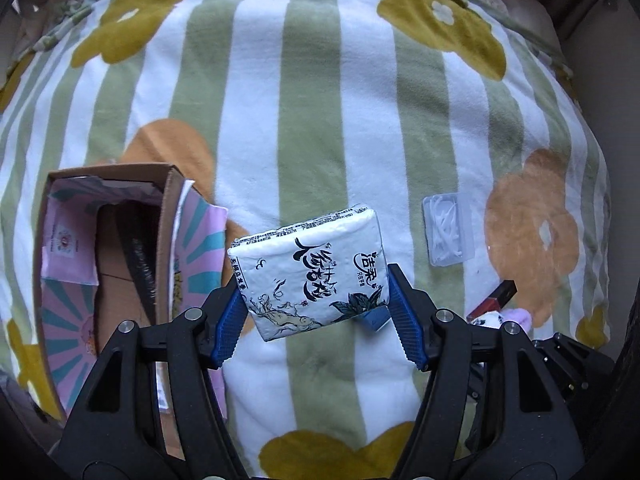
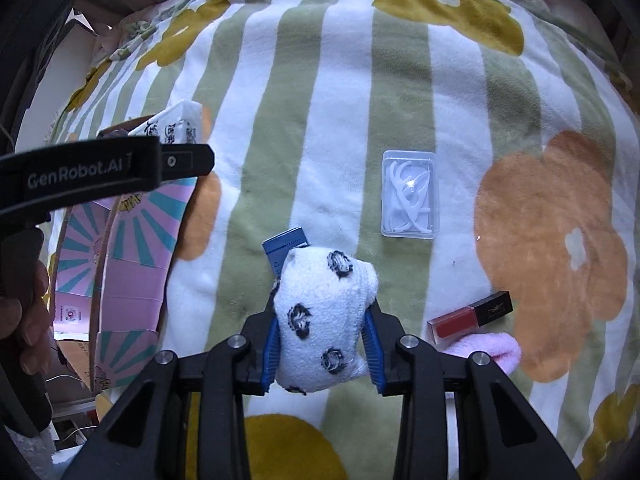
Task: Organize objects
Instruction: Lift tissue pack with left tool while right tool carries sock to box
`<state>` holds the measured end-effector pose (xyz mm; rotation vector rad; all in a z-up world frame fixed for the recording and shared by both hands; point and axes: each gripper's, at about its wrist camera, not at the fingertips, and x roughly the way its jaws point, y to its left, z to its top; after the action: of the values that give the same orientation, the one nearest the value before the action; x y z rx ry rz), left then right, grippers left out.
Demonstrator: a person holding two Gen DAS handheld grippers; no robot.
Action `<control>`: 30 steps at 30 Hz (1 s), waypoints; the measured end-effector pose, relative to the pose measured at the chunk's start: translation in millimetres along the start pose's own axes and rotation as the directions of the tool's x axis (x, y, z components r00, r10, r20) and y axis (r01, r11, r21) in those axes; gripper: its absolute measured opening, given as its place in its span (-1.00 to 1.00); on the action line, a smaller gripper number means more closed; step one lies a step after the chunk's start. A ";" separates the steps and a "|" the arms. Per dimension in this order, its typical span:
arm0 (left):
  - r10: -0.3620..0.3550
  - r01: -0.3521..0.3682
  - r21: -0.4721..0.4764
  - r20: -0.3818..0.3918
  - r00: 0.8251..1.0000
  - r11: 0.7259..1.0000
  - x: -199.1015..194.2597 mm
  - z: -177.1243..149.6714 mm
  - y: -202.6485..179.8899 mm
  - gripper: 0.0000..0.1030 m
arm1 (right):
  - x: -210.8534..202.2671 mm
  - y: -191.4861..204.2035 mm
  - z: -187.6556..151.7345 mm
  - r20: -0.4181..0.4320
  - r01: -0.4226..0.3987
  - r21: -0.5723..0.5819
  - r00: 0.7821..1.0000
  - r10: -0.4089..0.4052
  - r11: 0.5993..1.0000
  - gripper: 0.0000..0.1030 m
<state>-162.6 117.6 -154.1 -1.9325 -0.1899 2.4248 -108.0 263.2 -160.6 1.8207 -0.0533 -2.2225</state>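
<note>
My left gripper (image 1: pixel 316 300) is shut on a white tissue pack (image 1: pixel 312 268) with black lettering and holds it above the striped blanket, just right of the open cardboard box (image 1: pixel 108 256). My right gripper (image 2: pixel 322 336) is shut on a white rolled sock (image 2: pixel 324 316) with black spots. A clear case of floss picks (image 2: pixel 409 195) lies ahead of it; it also shows in the left wrist view (image 1: pixel 447 229). A red lipstick (image 2: pixel 470 314) lies at the right, touching a pink fluffy item (image 2: pixel 494 350). A small blue card (image 2: pixel 286 248) lies beyond the sock.
The box has pink and teal printed flaps (image 2: pixel 136 248) and a dark object (image 1: pixel 138 256) inside. The green and white striped blanket (image 1: pixel 320 100) with flower prints covers the bed. The left gripper's body (image 2: pixel 100 172) crosses the right wrist view at left.
</note>
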 end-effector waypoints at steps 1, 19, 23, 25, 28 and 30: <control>0.004 -0.004 0.009 0.013 1.000 1.000 -9.7 -4.2 2.2 0.19 | -7.6 2.5 0.0 0.008 0.005 -0.005 1.000 -0.005 1.000 -0.36; -0.006 0.000 0.065 0.094 0.996 0.998 -100.2 -87.7 48.5 0.20 | -101.5 30.2 -14.0 0.118 0.098 0.054 0.988 -0.104 0.994 -0.36; -0.015 0.010 0.056 0.099 0.995 0.998 -104.3 -98.1 53.9 0.20 | -105.9 38.1 -25.0 0.124 0.104 0.057 0.986 -0.111 0.993 -0.36; -0.015 0.010 0.053 0.110 0.994 0.999 -108.9 -100.1 56.7 0.20 | -107.6 40.8 -28.7 0.127 0.106 0.059 0.985 -0.113 0.993 -0.36; -0.019 0.013 0.046 0.117 0.993 0.999 -114.1 -103.9 60.9 0.20 | -109.5 43.9 -31.6 0.129 0.105 0.064 0.985 -0.113 0.992 -0.36; -0.017 0.013 0.041 0.117 0.993 0.999 -116.0 -107.6 64.2 0.20 | -111.6 47.5 -32.4 0.134 0.097 0.059 0.985 -0.105 0.994 -0.36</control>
<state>-28.6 49.8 -72.8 -1.7671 -0.1565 2.5139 -48.3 247.4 -51.2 1.7302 -0.0465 -2.4359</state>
